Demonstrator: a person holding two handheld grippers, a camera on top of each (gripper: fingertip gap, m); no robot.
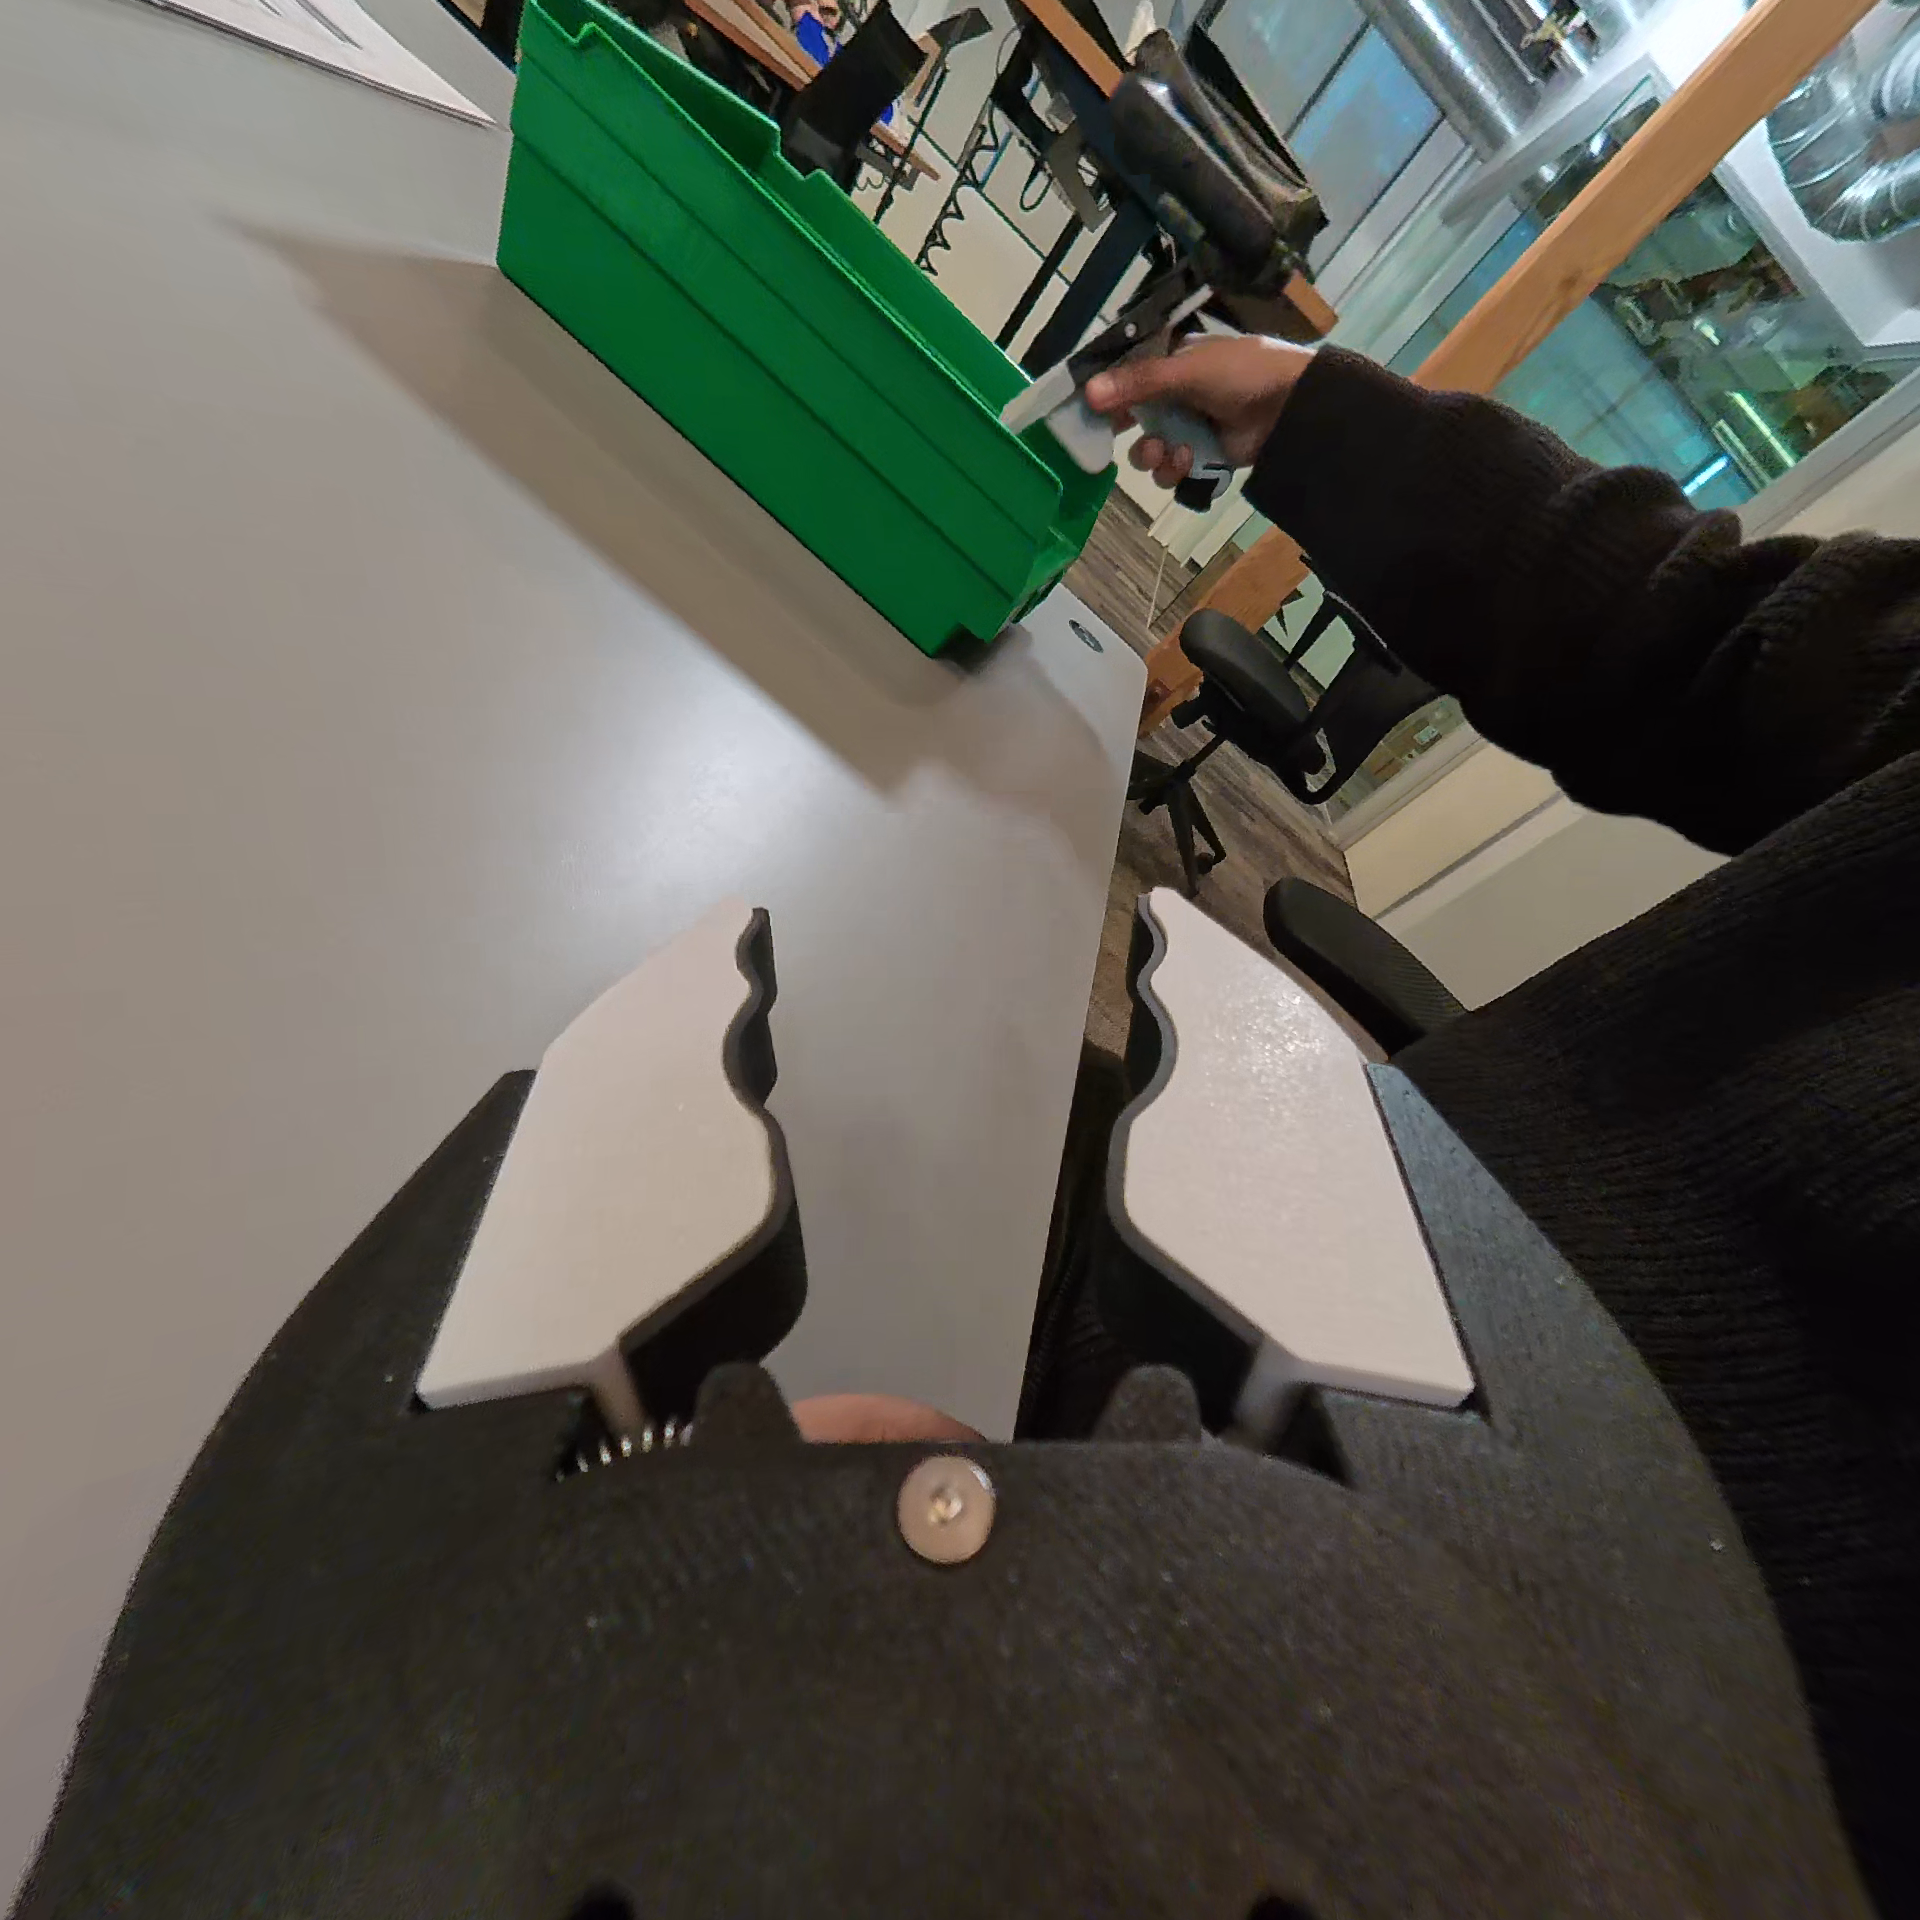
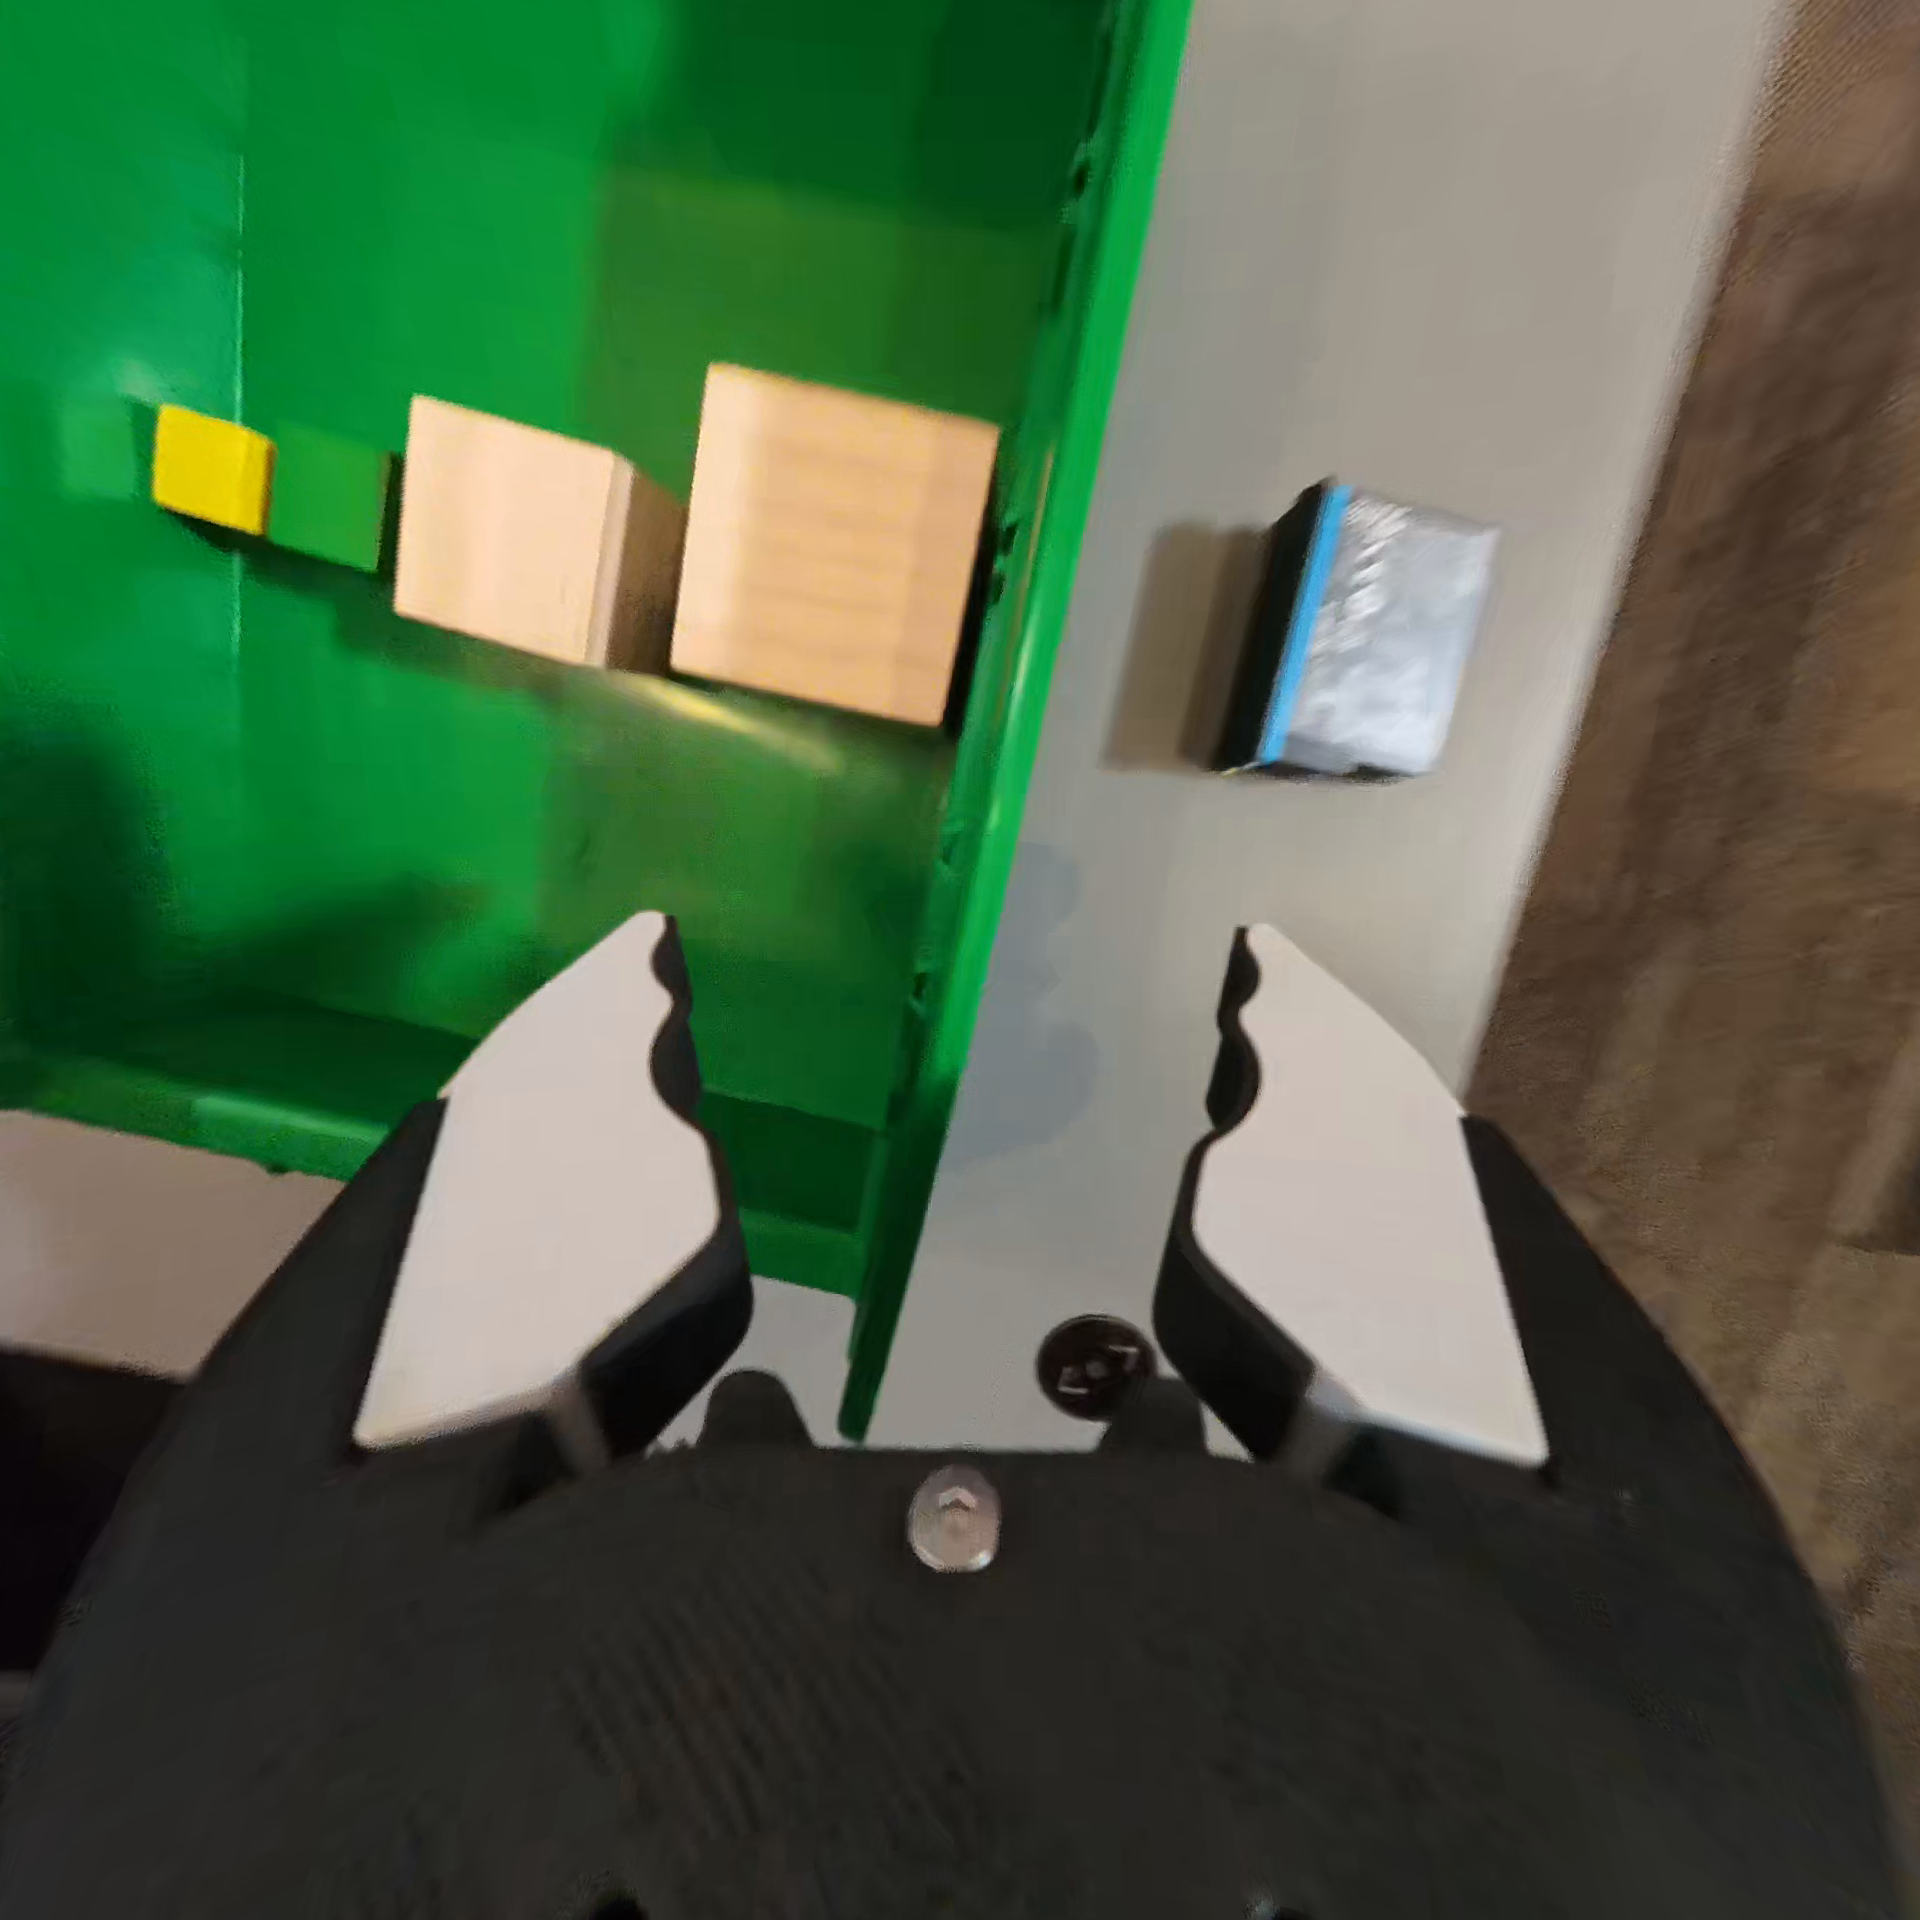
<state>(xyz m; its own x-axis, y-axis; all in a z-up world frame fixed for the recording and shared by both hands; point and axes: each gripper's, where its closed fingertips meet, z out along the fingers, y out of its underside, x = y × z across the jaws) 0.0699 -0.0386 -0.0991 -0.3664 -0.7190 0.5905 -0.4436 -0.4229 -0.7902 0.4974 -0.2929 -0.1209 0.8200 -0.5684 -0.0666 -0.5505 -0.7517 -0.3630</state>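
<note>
Left tool point(image 1: 951, 935) spread wide, nothing between its grey fingers, hovering low over the near edge of a grey worktop point(image 1: 416, 779). One finger over the worktop, the other past its edge, beside a black sleeve point(image 1: 1558, 582). Farther along the worktop, a green bin point(image 1: 748, 343) standing near the far corner. At the bin's near corner, a hand point(image 1: 1205, 400) gripping the right tool point(image 1: 1049, 405), small in this view, tips just above the rim. Beyond the worktop, black office chairs point(image 1: 1257, 707) on a wood-patterned floor, plus wooden beams and glass walls.

Right tool point(image 2: 954, 940) also spread wide and empty, seen from above, blurred. Straddling the bin's point(image 2: 997, 831) right wall: left finger over the bin's inside, right finger over the bare worktop point(image 2: 1299, 260). Inside the bin, a row of four blocks ahead of the tool: a large wooden block point(image 2: 831, 540) against the right wall, a smaller wooden block point(image 2: 509, 530) just beside it, then a green block point(image 2: 327, 509), then a small yellow block point(image 2: 208, 483) touching the green one. Outside the bin, on the worktop near its edge, a dark box point(image 2: 1361, 634) with a blue stripe and a shiny grey top. Close to the tool's base, a small black round fitting point(image 2: 1091, 1371) set in the worktop. Brown floor point(image 2: 1745, 727) off to the right.
</note>
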